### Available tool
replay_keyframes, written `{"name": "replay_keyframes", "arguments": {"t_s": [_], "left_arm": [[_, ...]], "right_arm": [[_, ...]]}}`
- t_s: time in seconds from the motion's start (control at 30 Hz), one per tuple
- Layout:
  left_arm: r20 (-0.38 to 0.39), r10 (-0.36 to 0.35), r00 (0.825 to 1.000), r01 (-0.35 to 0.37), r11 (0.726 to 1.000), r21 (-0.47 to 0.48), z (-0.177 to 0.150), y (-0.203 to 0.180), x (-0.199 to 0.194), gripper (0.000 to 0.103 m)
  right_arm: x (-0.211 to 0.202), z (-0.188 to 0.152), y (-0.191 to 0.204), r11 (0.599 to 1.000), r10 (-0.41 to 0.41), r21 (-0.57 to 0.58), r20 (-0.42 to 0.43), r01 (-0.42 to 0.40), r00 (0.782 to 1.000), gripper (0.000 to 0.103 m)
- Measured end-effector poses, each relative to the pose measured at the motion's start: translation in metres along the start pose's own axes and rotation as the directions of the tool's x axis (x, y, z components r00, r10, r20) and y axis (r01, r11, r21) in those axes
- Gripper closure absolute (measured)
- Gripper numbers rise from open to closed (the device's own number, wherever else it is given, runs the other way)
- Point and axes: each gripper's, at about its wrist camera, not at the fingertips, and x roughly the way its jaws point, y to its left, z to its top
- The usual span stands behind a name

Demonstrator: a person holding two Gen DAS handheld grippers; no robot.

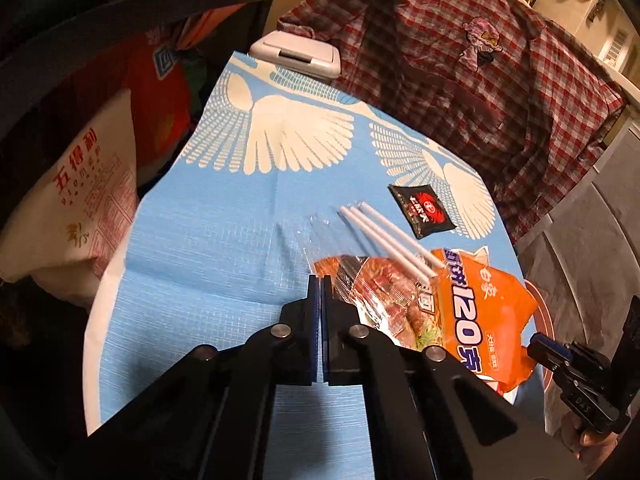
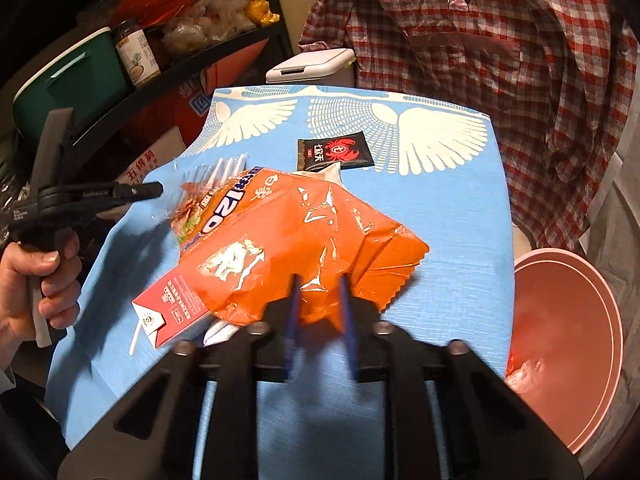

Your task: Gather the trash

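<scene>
Tongs: your right tongs [image 2: 318, 300] clamp the crinkled orange plastic noodle wrapper [image 2: 304, 232] for lifting binward; left tongs [image 1: 319, 312] together, empty.

blue tablecloth [image 2: 460, 240] carries orange wrapper [image 2: 304, 232], black sachet [image 2: 334, 154], red carton [image 2: 168, 312].

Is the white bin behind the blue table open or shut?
Shut. The white bin's flap lid lies flat on its top in both views, with no gap showing.
</scene>
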Motion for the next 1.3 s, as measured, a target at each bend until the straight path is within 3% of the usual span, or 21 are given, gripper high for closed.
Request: {"name": "replay_keyframes", "arguments": {"t_s": [0.13,0.6,0.7,0.83,1.3], "left_arm": [[0.015,0.002,1.0,-0.002,1.0,0.012,0.001,-0.002,-0.007,0.102],[0.128,0.003,0.992,-0.009,0.999,0.045,0.011,-0.013,-0.041,0.103],[0.142,0.006,0.99,-0.014,0.998,0.054,0.011,-0.014,-0.046,0.103],[0.152,0.009,0.988,-0.018,0.998,0.057,0.012,-0.014,-0.049,0.103],[0.157,0.013,0.987,-0.028,0.995,0.091,0.009,-0.02,-0.053,0.103]], "right_arm": [[-0.007,0.001,-0.002,1.0,0.001,0.008,0.019,-0.001,1.0,0.103],[-0.035,0.009,-0.026,0.995,0.01,0.099,0.114,-0.021,0.993,0.102],[-0.032,0.007,-0.035,0.987,0.034,0.155,0.093,-0.048,0.995,0.096],[-0.026,0.004,-0.039,0.975,0.074,0.203,0.057,-0.085,0.996,0.061],[-0.013,-0.003,-0.018,0.986,0.097,0.135,-0.011,-0.094,0.995,0.058]]}}
